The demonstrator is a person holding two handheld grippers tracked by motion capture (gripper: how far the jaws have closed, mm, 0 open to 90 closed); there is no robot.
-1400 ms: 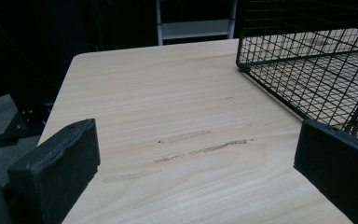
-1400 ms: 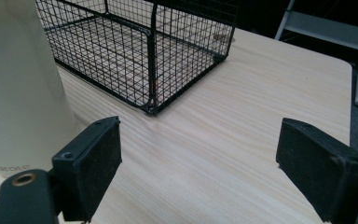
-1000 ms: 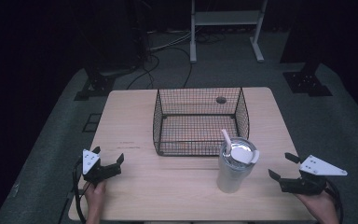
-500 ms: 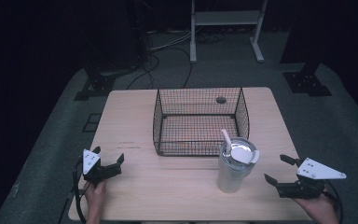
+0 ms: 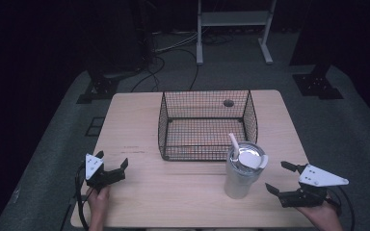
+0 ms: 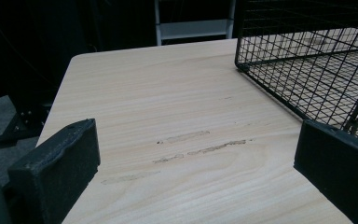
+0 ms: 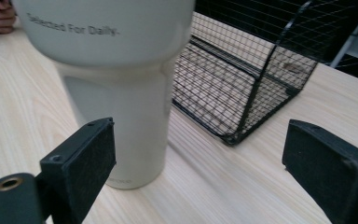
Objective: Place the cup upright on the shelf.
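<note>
the tumbler (image 5: 241, 173) stands upright on the surface (image 5: 183, 192), just ahead of the right tongs (image 5: 280, 179), whose jaws gape wide. behind it sits the wire basket (image 5: 204, 125). the left tongs (image 5: 112, 161), also spread, rest well apart.

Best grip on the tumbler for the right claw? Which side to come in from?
Probably the narrow lower body of the tumbler, from its right side, level with the table. It stands upright, the base is slimmer than the wide top, and the straw and lid block a top approach. The right claw is open beside it, and the basket sits just behind.
</note>
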